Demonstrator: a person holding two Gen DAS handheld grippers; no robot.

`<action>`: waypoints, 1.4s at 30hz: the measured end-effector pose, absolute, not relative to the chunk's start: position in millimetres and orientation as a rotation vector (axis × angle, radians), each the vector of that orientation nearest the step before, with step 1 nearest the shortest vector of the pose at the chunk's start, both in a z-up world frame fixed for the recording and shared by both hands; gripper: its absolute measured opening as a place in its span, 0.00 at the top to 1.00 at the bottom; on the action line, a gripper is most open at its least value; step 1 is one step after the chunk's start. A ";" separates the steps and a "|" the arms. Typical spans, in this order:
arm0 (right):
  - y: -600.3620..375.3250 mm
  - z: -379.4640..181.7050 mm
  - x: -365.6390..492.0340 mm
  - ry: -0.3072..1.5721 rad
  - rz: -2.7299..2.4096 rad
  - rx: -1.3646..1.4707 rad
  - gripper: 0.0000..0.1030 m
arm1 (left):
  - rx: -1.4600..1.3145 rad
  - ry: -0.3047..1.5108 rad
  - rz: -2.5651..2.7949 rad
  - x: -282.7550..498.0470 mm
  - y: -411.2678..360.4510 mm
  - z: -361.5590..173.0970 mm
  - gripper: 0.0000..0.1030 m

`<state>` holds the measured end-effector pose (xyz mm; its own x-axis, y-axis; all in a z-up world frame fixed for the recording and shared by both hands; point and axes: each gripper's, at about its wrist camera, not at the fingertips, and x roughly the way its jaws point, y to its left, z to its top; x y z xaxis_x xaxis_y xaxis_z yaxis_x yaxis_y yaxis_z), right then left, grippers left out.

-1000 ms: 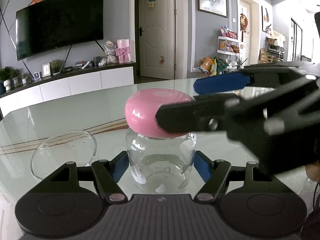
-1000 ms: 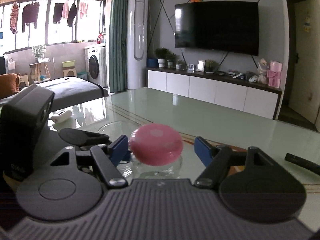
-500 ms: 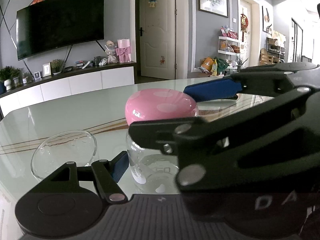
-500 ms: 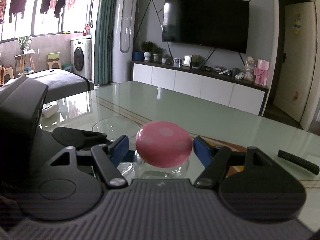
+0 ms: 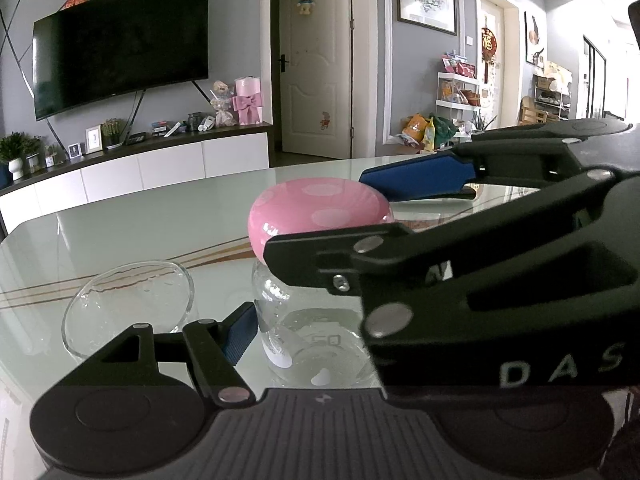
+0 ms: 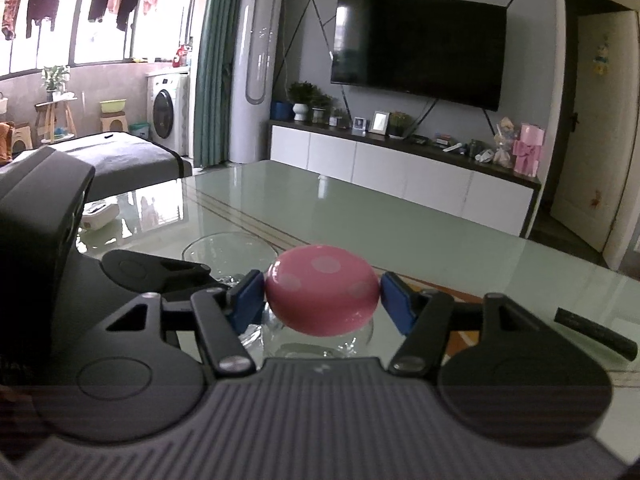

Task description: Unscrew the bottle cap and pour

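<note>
A clear glass bottle (image 5: pixel 320 340) with a pink dotted cap (image 5: pixel 316 208) stands on the glass table (image 5: pixel 160 220). My left gripper (image 5: pixel 316 320) is shut on the bottle's body; its left blue pad (image 5: pixel 240 332) presses the glass, and the right pad is hidden behind the other gripper. My right gripper (image 6: pixel 322 296) comes in from the right at cap height, its jaws closing on the cap (image 6: pixel 322 288), with both blue pads (image 6: pixel 250 300) touching its sides. In the left wrist view the right gripper (image 5: pixel 320 216) brackets the cap front and back.
An empty glass bowl (image 5: pixel 128 308) sits just left of the bottle, close to my left finger, and shows behind the cap as the bowl (image 6: pixel 228 248). A black remote (image 6: pixel 596 334) lies on the table to the right. The table stretches away beyond.
The right gripper has moved in around the pink cap and its jaws have closed until both pads touch it. The left gripper and bottle have stayed put.
</note>
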<state>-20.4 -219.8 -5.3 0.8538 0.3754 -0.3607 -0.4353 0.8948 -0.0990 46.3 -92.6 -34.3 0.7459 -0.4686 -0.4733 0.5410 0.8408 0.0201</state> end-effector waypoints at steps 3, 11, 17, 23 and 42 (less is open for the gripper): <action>-227.5 -2.7 -17.2 0.345 0.481 -0.173 0.38 | 0.160 0.475 -0.556 46.5 -92.2 -34.5 0.28; -251.1 3.8 -5.2 0.353 0.647 -0.159 0.38 | 0.163 0.475 -0.553 45.1 -92.8 -35.4 0.29; -260.3 9.2 -2.3 0.361 0.732 -0.178 0.38 | 0.167 0.474 -0.553 43.2 -93.6 -36.3 0.29; -267.2 13.5 1.7 0.370 0.799 -0.181 0.38 | 0.166 0.473 -0.553 43.0 -93.0 -34.2 0.29; -254.5 16.6 -15.0 0.312 0.635 -0.171 0.25 | 0.163 0.472 -0.553 39.5 -94.8 -36.3 0.28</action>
<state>-15.0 -254.5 16.6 0.7604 0.5550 -0.3372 -0.6062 0.7929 -0.0619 39.5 -94.8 -36.3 0.7478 -0.4661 -0.4729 0.5397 0.8415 0.0240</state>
